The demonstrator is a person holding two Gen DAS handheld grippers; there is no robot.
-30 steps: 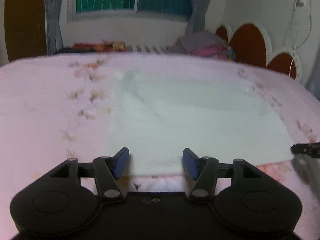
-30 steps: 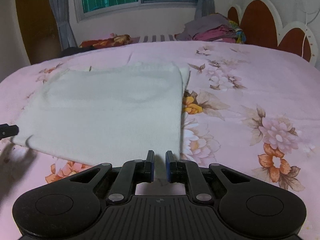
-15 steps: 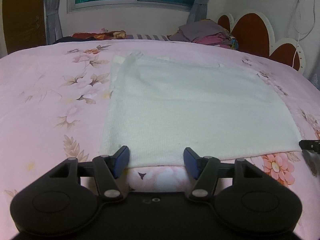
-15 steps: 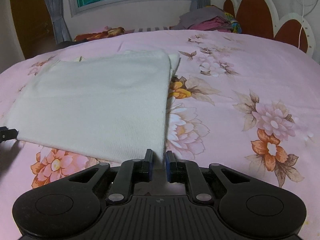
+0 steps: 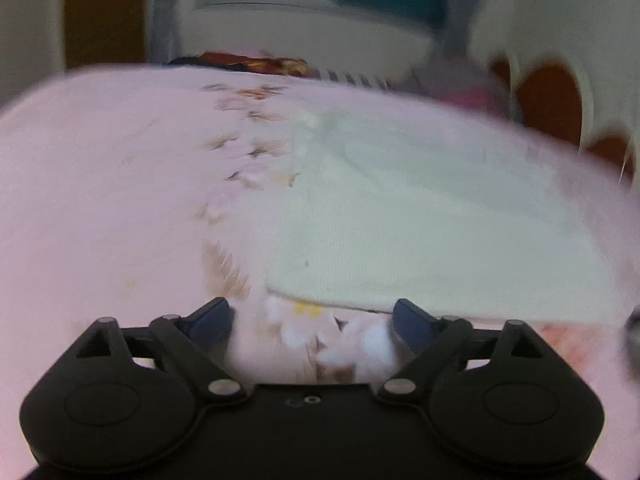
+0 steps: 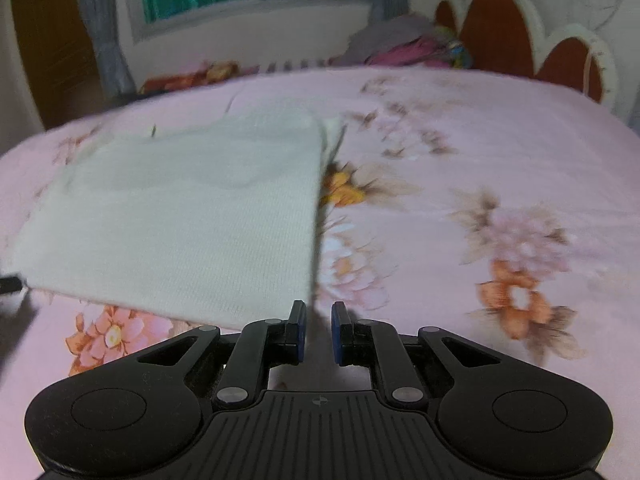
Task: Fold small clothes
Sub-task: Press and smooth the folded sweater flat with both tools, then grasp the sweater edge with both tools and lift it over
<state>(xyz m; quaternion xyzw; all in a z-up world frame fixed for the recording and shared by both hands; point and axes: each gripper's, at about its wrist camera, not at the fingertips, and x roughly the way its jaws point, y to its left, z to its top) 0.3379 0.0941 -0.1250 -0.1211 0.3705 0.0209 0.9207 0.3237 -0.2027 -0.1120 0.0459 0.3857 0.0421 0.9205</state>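
Observation:
A pale white knit garment (image 5: 420,220) lies flat and folded on the pink floral bedspread (image 5: 100,200). My left gripper (image 5: 309,308) hovers just short of its near left corner; its jaws are opening wide and only bedspread shows between the pads. The left wrist view is blurred by motion. In the right wrist view the garment (image 6: 192,216) fills the left half, and its near right corner ends at my right gripper (image 6: 318,308). That gripper's blue pads stand almost together with a narrow gap, and I see nothing between them.
The bedspread (image 6: 480,140) stretches bare to the right of the garment. A pile of clothes (image 6: 404,44) sits at the far edge by the scalloped headboard (image 6: 496,36). A window with curtains lies beyond. A dark tip of the left gripper (image 6: 9,284) shows at the left edge.
The left gripper's jaws have spread wider and it has slid left, so the garment's near left corner now sits right of centre. The right gripper has kept its place and gap.

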